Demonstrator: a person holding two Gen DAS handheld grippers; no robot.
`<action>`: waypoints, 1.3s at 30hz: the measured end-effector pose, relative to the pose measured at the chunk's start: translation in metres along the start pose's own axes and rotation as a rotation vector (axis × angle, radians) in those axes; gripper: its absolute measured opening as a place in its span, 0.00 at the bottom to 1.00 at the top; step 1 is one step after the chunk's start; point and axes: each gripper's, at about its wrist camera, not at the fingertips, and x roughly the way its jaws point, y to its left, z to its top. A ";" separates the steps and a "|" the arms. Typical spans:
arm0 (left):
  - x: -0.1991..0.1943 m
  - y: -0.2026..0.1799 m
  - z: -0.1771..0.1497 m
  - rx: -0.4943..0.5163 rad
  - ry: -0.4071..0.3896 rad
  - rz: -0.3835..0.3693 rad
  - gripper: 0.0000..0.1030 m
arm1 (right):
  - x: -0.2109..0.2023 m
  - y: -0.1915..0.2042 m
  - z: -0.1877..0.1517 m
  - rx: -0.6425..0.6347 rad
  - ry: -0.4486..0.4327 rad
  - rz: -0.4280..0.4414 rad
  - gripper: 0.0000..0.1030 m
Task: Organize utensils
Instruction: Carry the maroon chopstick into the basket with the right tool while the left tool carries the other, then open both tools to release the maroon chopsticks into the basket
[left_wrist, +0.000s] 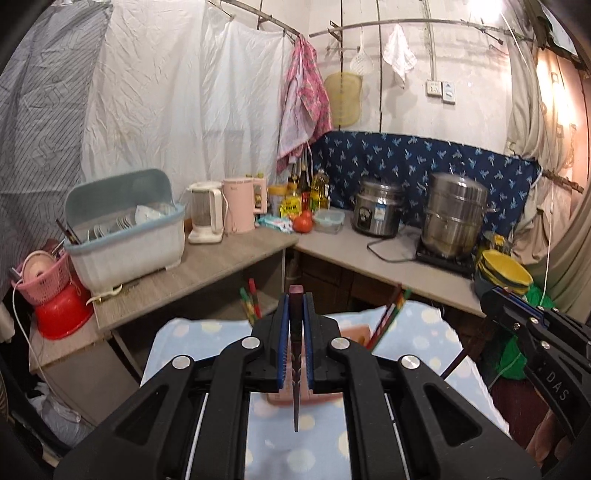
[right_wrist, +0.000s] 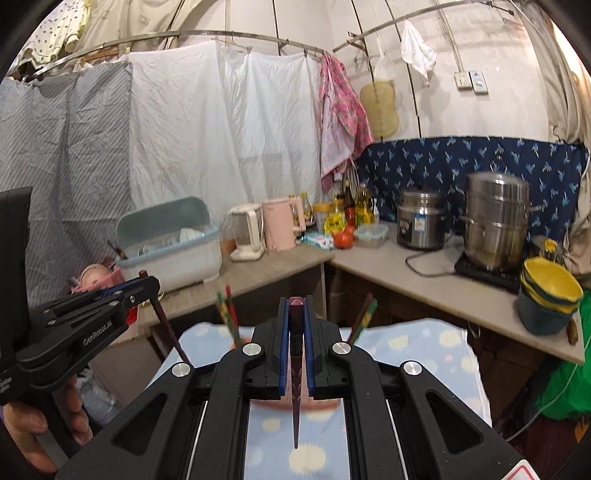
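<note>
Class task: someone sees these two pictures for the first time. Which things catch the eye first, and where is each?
Up front, the left claw grips a dark chopstick, its tip pointing down over the dotted blue cloth; the right claw holds another. Behind, a steel steamer pot gleams on the right counter and a blue dish rack sits left.

A table draped in a pale blue cloth with light dots (left_wrist: 192, 334) carries a pink holder (left_wrist: 356, 331) with chopsticks standing in it, while the L-shaped counter (left_wrist: 221, 258) behind bears a dish box (left_wrist: 125, 236), kettles, bottles, two steel pots and stacked yellow bowls (left_wrist: 504, 271).
</note>
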 end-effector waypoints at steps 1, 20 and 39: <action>0.005 0.000 0.009 -0.002 -0.017 0.001 0.07 | 0.008 0.000 0.009 0.000 -0.011 -0.001 0.07; 0.124 0.015 0.020 -0.020 -0.002 0.045 0.07 | 0.147 0.007 0.019 0.001 0.030 0.002 0.07; 0.104 0.013 -0.039 -0.010 0.033 0.117 0.53 | 0.117 0.008 -0.042 -0.029 0.086 -0.061 0.49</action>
